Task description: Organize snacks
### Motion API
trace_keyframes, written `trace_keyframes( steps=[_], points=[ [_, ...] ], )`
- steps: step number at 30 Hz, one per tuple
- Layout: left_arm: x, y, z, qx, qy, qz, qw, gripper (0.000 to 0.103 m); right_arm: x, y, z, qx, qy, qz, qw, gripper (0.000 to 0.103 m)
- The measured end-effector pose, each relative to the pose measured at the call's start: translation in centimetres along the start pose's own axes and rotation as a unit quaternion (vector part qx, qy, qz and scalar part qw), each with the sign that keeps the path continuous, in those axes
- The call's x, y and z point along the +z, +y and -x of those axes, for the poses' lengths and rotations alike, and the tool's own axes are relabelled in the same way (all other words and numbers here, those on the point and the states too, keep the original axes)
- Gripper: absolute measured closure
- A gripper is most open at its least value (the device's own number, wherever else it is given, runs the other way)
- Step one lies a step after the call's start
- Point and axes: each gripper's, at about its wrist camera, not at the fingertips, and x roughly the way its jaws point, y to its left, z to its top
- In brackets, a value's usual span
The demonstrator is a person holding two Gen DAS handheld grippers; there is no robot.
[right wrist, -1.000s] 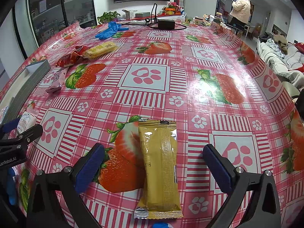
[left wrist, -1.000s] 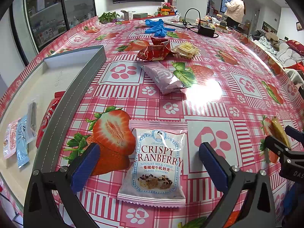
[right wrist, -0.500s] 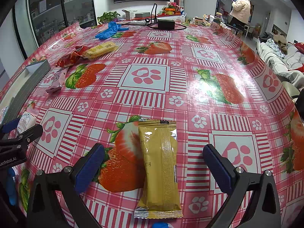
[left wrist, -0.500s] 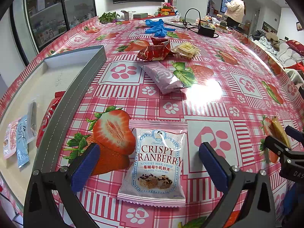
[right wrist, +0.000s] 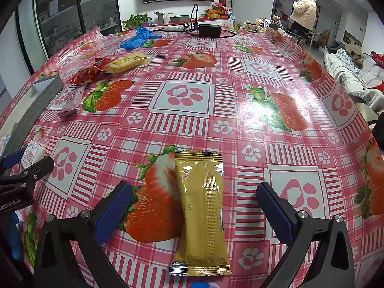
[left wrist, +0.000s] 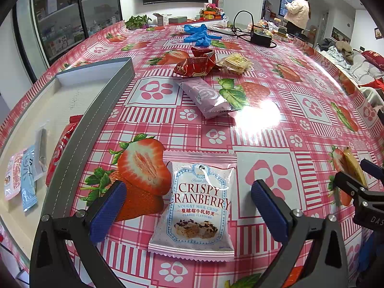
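My left gripper (left wrist: 188,206) is open, its blue pads either side of a white "Crispy Cranberry" nougat packet (left wrist: 198,207) lying flat on the strawberry tablecloth. A gold snack bar (right wrist: 202,212) lies lengthwise between the open pads of my right gripper (right wrist: 194,210). Neither packet is touched. To the left stands a grey tray (left wrist: 79,132) holding a red packet (left wrist: 58,151), a light blue sachet (left wrist: 27,182) and a pink-white sachet (left wrist: 12,180). Further back lie a lilac packet (left wrist: 206,97), a red wrapper (left wrist: 196,63) and a yellow biscuit pack (left wrist: 236,61).
Blue gloves (left wrist: 199,36) and a black power adapter with cable (left wrist: 260,39) sit at the table's far end. A person (left wrist: 296,12) stands in the room beyond. The right gripper's fingers (left wrist: 352,186) show at the right edge of the left wrist view.
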Motion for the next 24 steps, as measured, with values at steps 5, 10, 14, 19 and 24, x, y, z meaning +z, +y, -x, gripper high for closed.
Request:
trace_keyframes(
  steps=[5, 10, 14, 19, 24],
  points=[
    [-0.03, -0.04, 0.02, 0.0, 0.0, 0.0, 1.0, 0.0, 0.06, -0.2, 0.05, 0.001, 0.004, 0.002, 1.0, 0.0],
    [-0.07, -0.02, 0.04, 0.0, -0.001, 0.0, 1.0, 0.0, 0.05, -0.19, 0.09, 0.001, 0.003, 0.002, 1.0, 0.0],
    [-0.07, -0.03, 0.03, 0.0, 0.0, 0.0, 1.0, 0.0, 0.04, -0.15, 0.09, 0.001, 0.003, 0.001, 1.0, 0.0],
    [-0.09, -0.03, 0.04, 0.0, -0.001, 0.0, 1.0, 0.0, 0.05, -0.17, 0.09, 0.002, 0.003, 0.001, 1.0, 0.0],
    [-0.1, -0.02, 0.05, 0.0, 0.0, 0.0, 1.0, 0.0, 0.05, -0.19, 0.1, 0.001, 0.004, 0.002, 1.0, 0.0]
  ],
)
